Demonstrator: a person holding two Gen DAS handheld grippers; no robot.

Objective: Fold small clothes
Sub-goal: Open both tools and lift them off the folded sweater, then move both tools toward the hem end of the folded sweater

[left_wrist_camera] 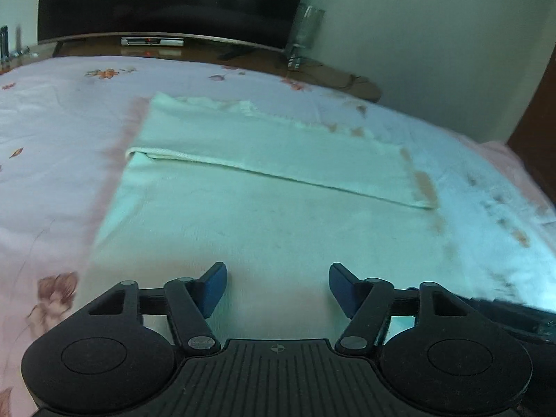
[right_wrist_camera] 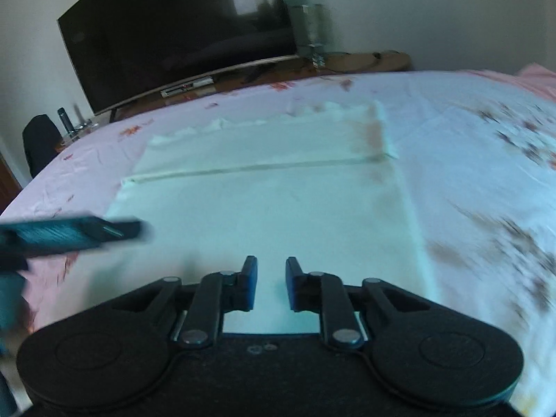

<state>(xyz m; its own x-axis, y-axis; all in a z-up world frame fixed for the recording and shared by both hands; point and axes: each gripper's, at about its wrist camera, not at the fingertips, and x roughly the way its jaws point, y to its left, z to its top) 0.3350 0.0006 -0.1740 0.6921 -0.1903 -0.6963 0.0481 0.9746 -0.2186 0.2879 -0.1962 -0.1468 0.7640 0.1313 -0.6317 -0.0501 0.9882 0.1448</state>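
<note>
The pale mint-white cloth (left_wrist_camera: pixel 264 215) lies flat on the pink bedsheet with scattered brown-orange flowers (left_wrist_camera: pixel 45 160), its far part already turned over on itself so that a straight hemmed edge runs across it from left to right. The black left gripper with blue pads (left_wrist_camera: pixel 278 286) hangs just over the near part of this cloth with its jaws standing wide and nothing between them but the fabric beneath. The matching right gripper (right_wrist_camera: pixel 271 283) sits over the same near stretch, further right, jaws narrowed to a small gap; no fold of cloth is seen pinched there. Judging by this, one fold is laid and the hands are placing themselves for the next; that move seems to call for each gripper to reach a near edge or corner, close on a single layer, and carry it across evenly. The near hem of the cloth is hidden under both gripper bodies, the right side of the sheet is smeared by motion, and the dark television screen (right_wrist_camera: pixel 180 34) beyond the bed shows only dim reflections.
</note>
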